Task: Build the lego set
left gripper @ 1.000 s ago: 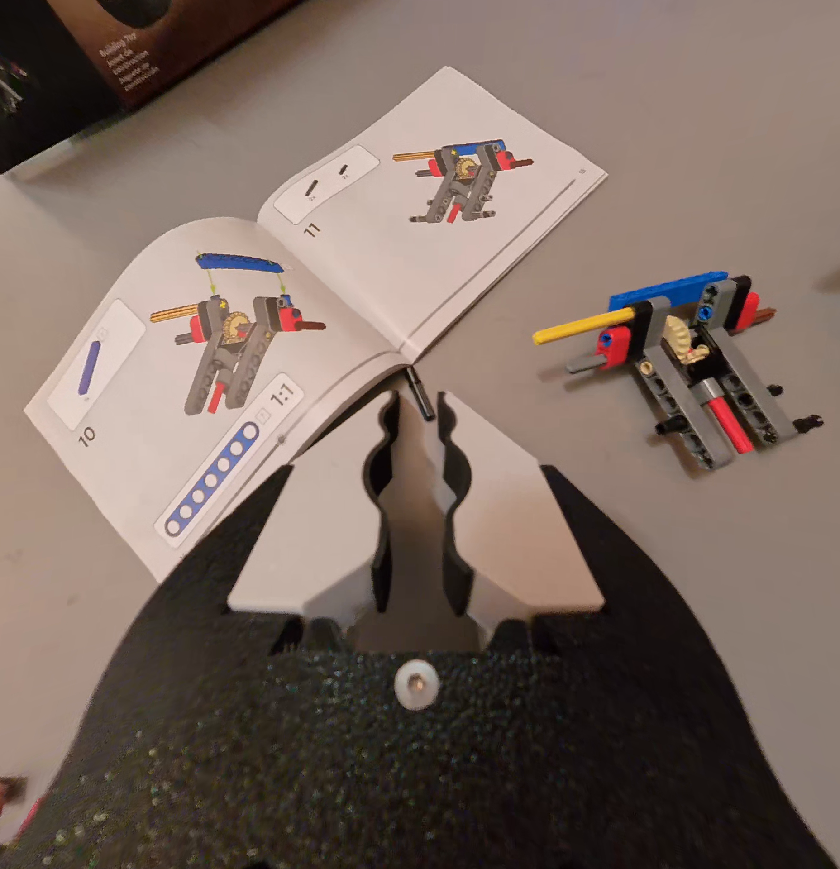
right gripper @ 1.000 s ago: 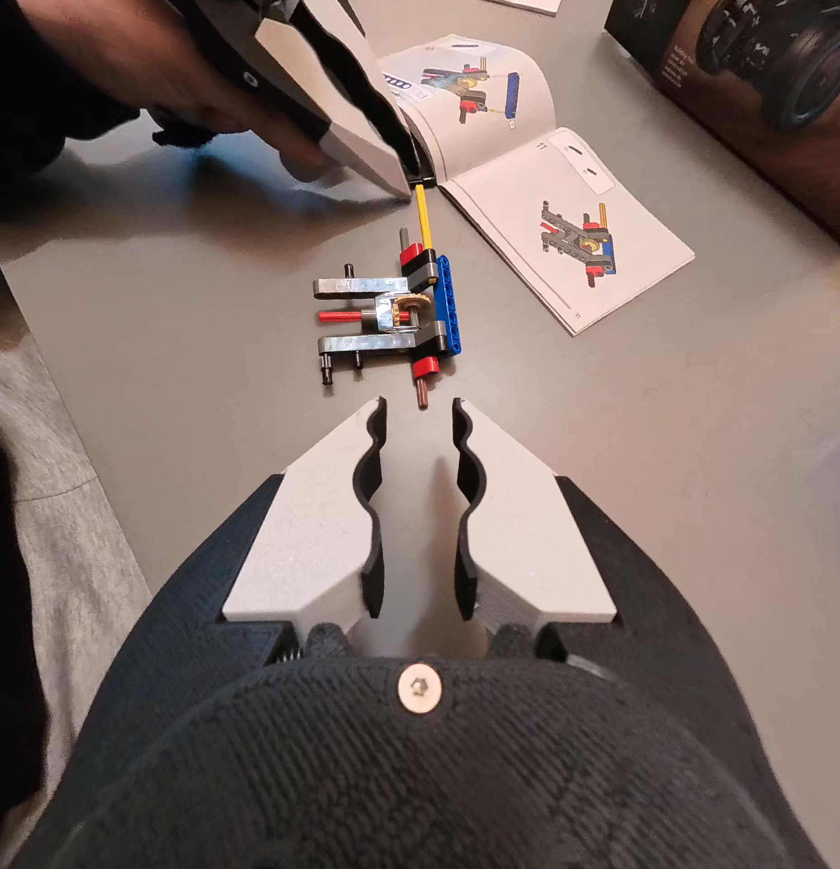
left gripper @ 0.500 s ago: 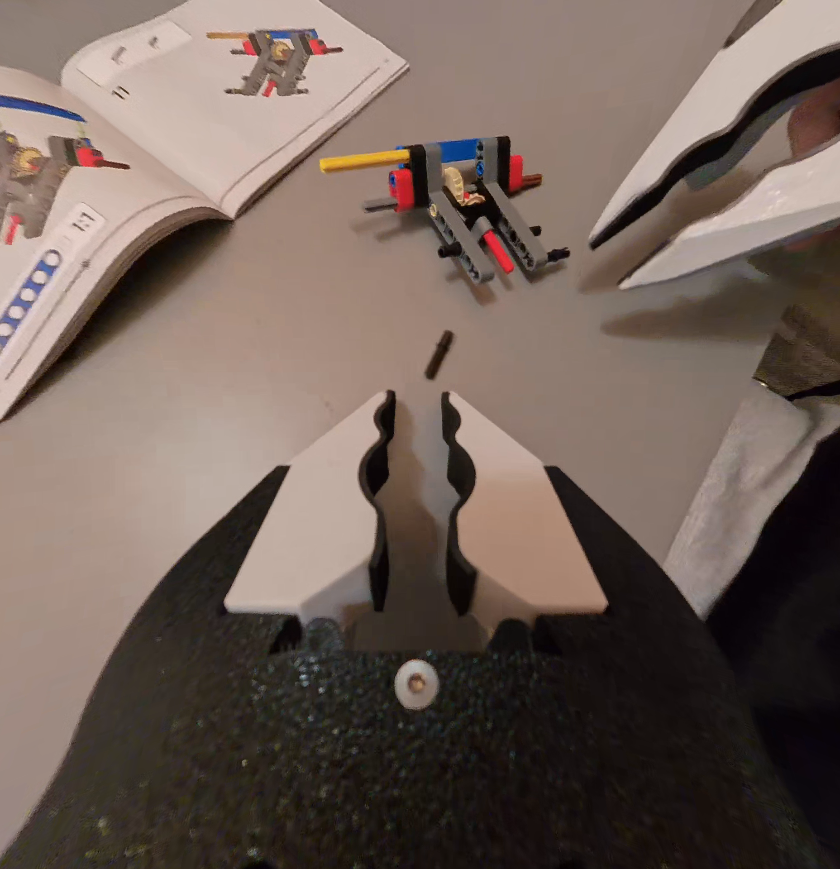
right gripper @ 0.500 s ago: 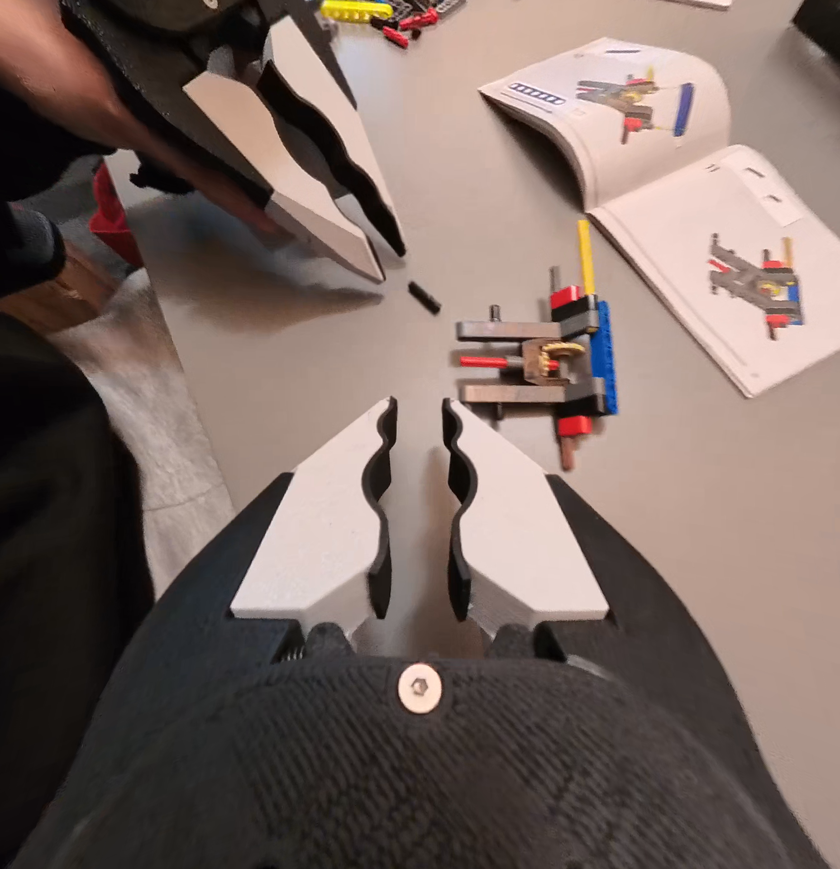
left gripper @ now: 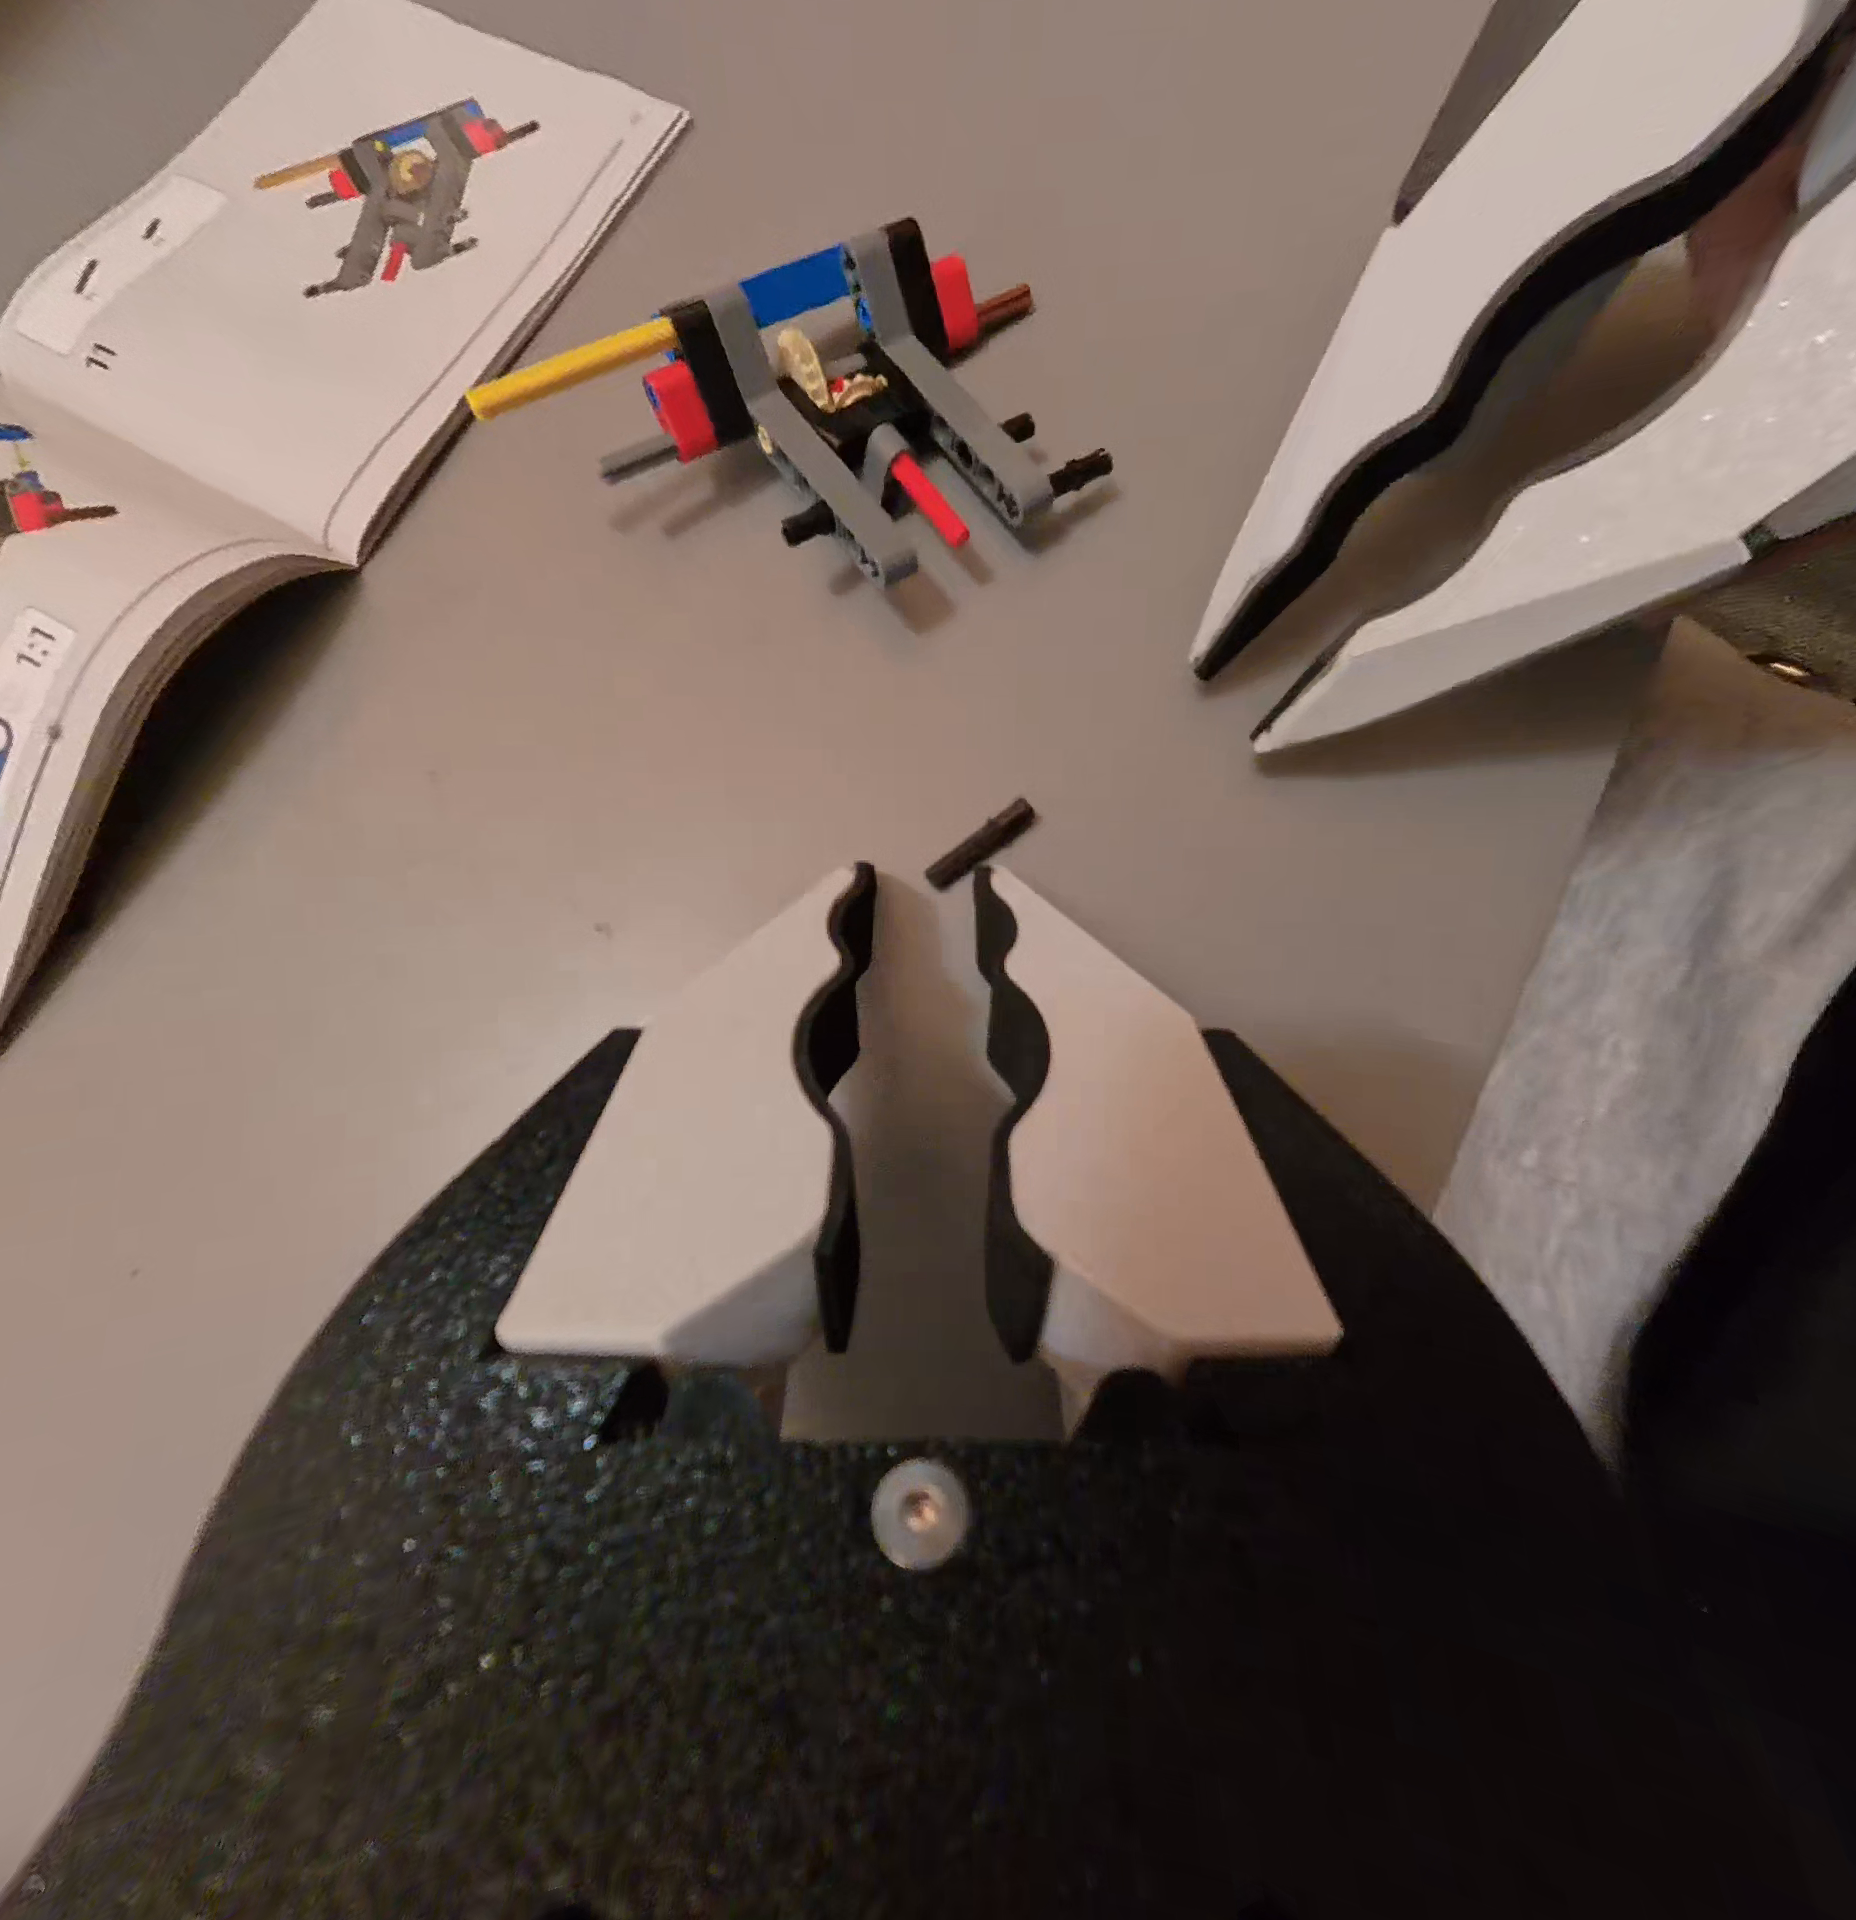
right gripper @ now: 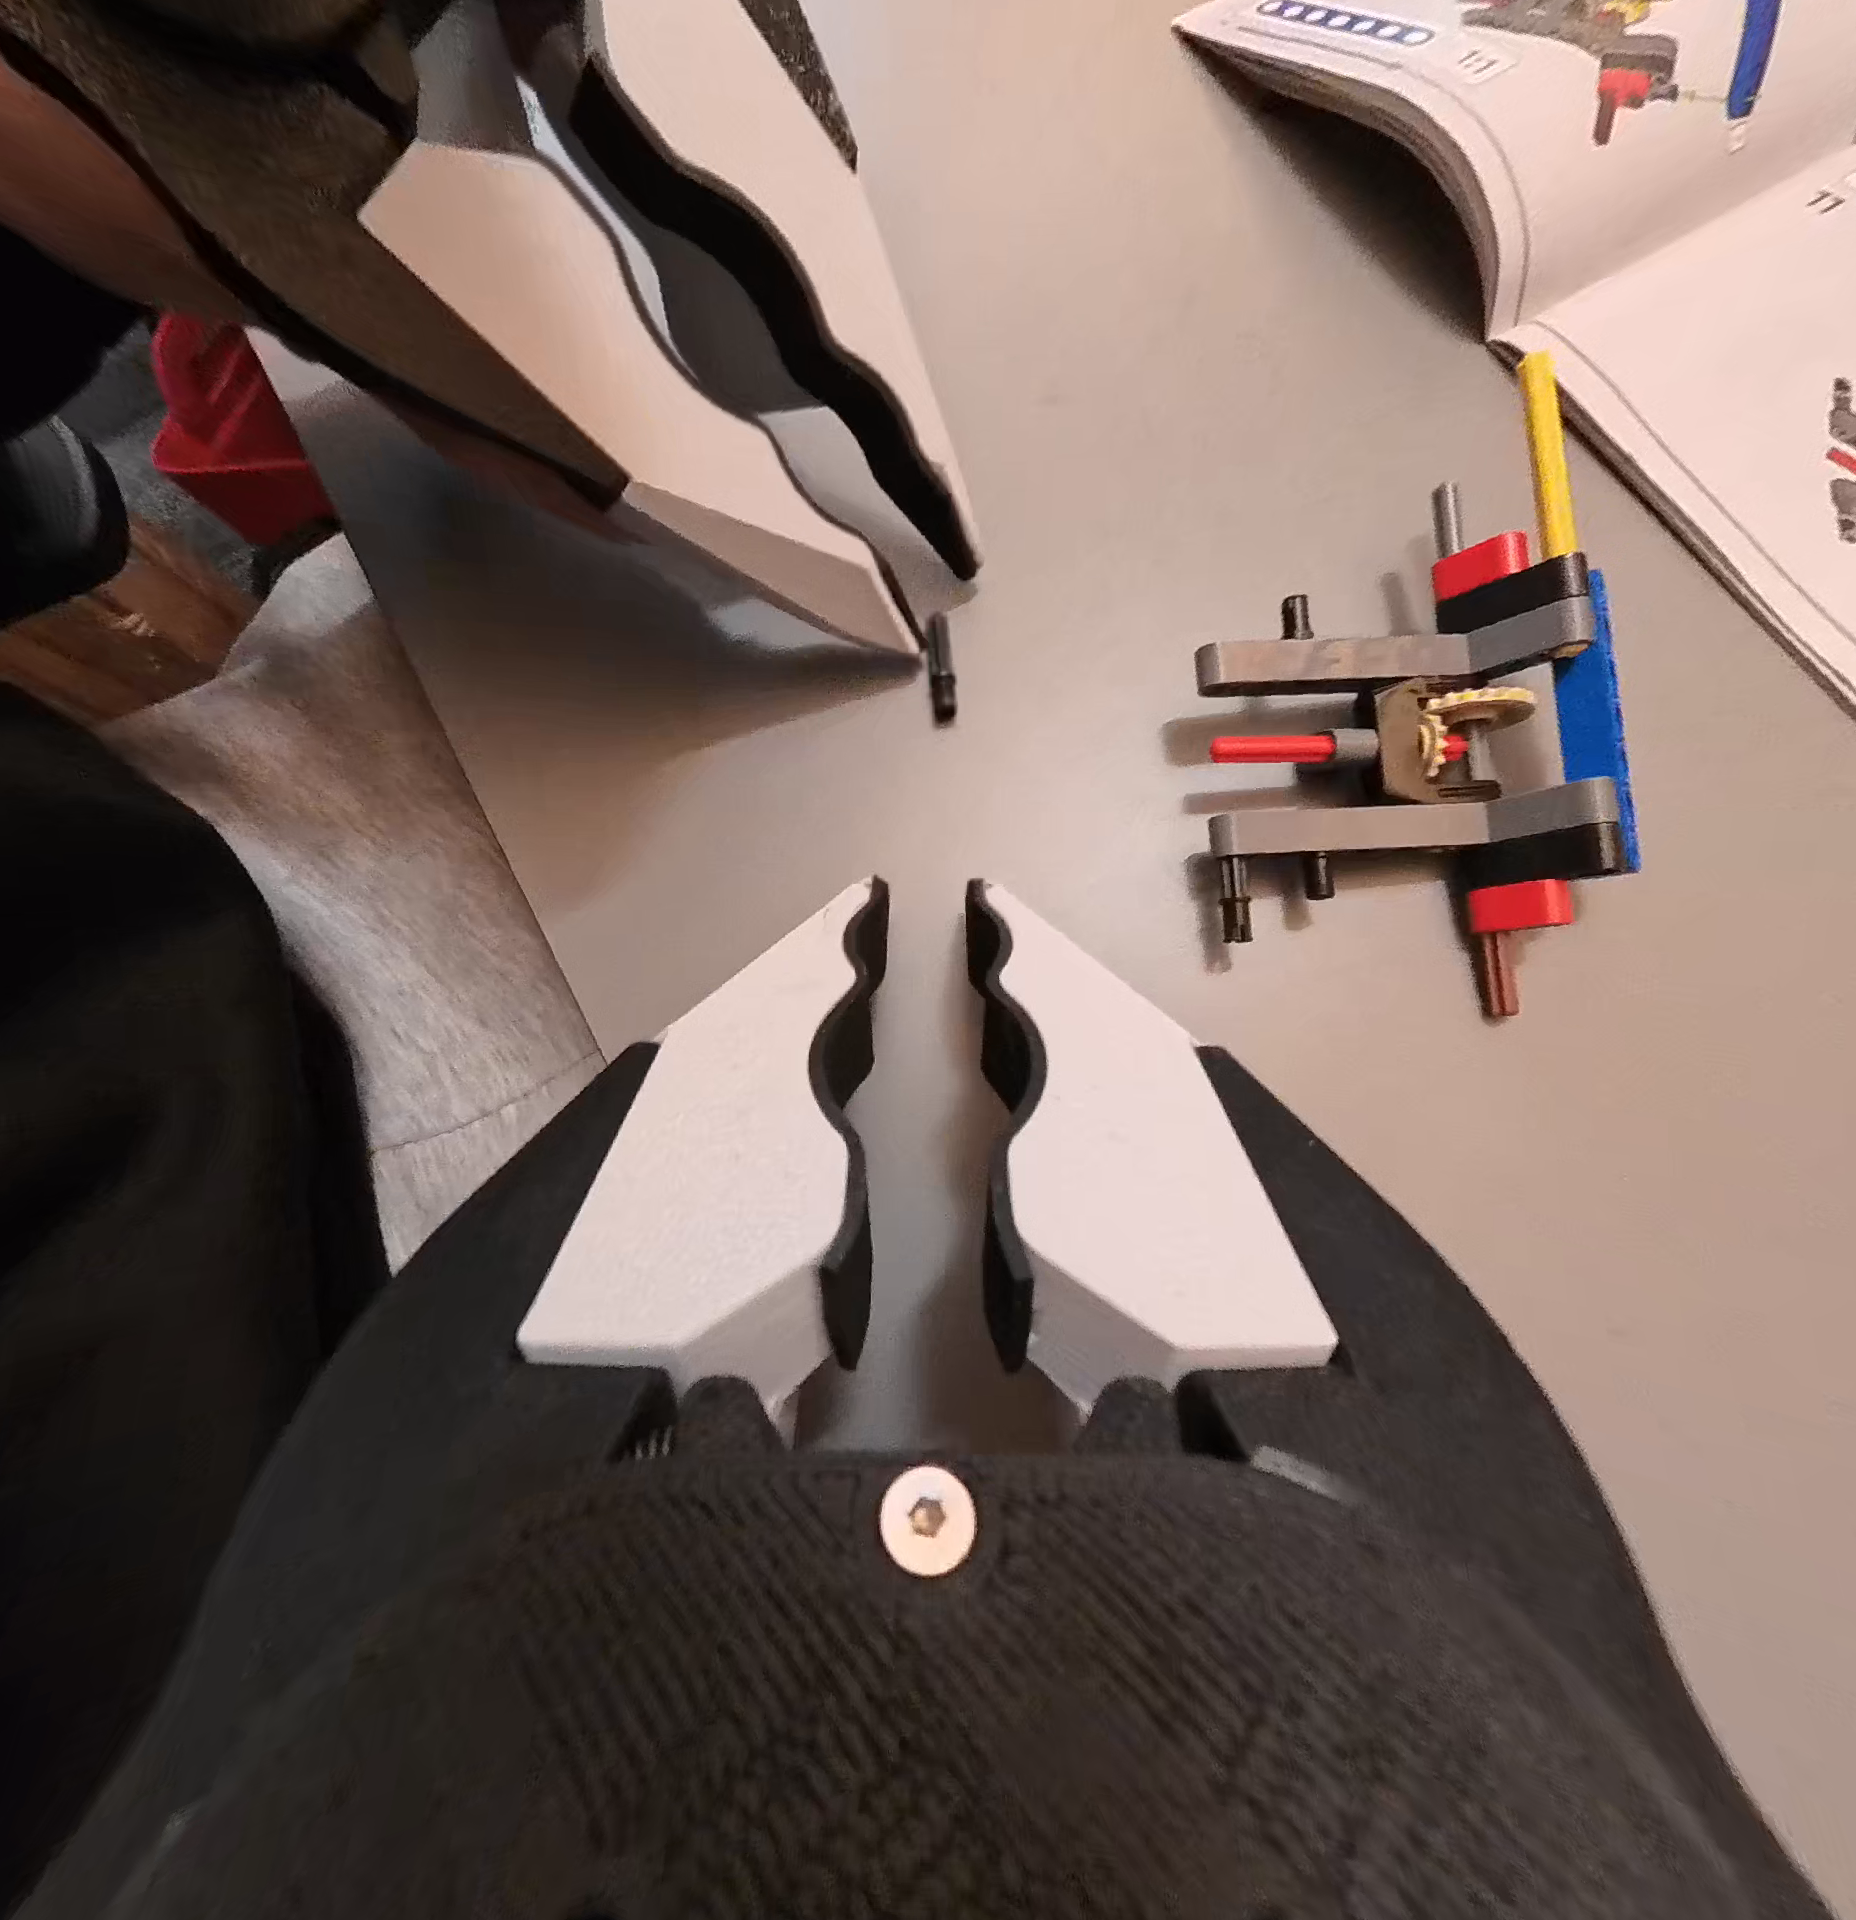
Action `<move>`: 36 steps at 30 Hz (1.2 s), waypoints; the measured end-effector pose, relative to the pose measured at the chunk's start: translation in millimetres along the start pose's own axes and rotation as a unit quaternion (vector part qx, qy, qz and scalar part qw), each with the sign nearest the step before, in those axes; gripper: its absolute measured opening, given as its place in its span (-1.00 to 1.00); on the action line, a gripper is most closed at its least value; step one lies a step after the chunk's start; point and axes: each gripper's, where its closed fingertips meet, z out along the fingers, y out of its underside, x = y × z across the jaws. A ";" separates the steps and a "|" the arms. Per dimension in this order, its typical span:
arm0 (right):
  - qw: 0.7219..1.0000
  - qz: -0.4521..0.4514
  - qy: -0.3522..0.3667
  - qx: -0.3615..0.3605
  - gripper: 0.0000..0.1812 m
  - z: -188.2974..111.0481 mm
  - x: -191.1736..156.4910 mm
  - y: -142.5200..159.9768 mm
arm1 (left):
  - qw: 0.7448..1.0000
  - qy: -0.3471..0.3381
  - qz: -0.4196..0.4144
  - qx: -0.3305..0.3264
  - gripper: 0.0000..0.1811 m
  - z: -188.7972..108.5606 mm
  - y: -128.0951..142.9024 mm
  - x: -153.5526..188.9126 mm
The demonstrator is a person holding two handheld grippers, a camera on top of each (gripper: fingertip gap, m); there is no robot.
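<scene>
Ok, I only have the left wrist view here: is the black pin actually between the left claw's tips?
Observer: No. The right wrist view shows the black pin lying flat on the table, just past the left claw.
Operator: And the right claw?
Observer: The right claw is open, with nothing in it.
Operator: Anything off the table?
Observer: A red object sits beyond the table's edge, at the left of that view.

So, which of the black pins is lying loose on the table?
The single black pin just in front of the left gripper. The other black pins stick out of the grey beams of the lego model.
</scene>
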 end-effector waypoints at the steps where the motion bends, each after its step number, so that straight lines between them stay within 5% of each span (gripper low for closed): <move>1: 1.000 -0.003 0.000 -0.001 -0.86 0.4 0.3 -0.1 | 1.000 0.000 -0.004 -0.003 -0.79 0.0 0.9 -0.8; 19: 0.985 -0.145 0.088 -0.022 -0.73 39.0 25.9 -41.6 | 0.999 0.023 -0.038 0.018 -0.86 -4.3 -0.6 -12.9; 24: 0.990 -0.122 0.070 -0.016 -0.70 30.5 29.7 -42.8 | 0.997 0.047 -0.005 0.062 -0.80 5.7 -19.9 -26.6; 32: 0.994 -0.060 0.084 -0.019 -0.78 9.8 26.7 -22.3 | 0.996 0.086 -0.014 0.014 -0.98 17.1 -15.0 -16.3; 36: 0.997 -0.042 0.065 -0.019 -0.83 14.1 16.2 -16.8 | 0.993 0.103 -0.048 -0.005 -0.77 8.6 -10.9 7.4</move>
